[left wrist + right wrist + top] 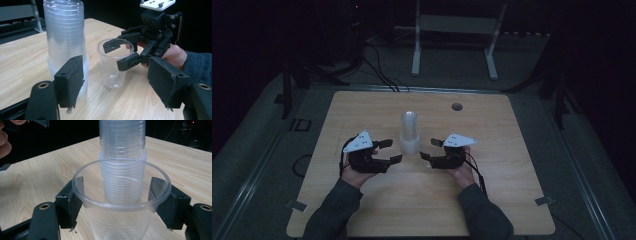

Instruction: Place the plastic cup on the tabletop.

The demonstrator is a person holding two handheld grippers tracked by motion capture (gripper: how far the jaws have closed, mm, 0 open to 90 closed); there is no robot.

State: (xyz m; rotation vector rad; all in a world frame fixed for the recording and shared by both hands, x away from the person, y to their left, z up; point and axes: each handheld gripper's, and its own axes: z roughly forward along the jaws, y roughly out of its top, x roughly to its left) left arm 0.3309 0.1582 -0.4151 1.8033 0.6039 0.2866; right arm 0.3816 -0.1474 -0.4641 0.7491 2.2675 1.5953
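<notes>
A tall stack of clear plastic cups (408,131) stands at the middle of the wooden table (492,200). Just right of the stack, a single clear cup (113,67) stands upright on the table. My right gripper (430,149) is shut on this cup just under its rim, one pad on each side (122,202). In the left gripper view the right gripper (120,56) and the hand behind it are seen across the cup. My left gripper (392,151) is open on the stack's left side, one jaw close beside the stack (66,47), nothing between its pads (118,82).
A round hole (456,106) is cut in the table at the back right. Behind the table a white metal frame (456,25) stands on the dark floor, with cables (379,70) running past it. Both forearms in dark sleeves rest over the table's near edge.
</notes>
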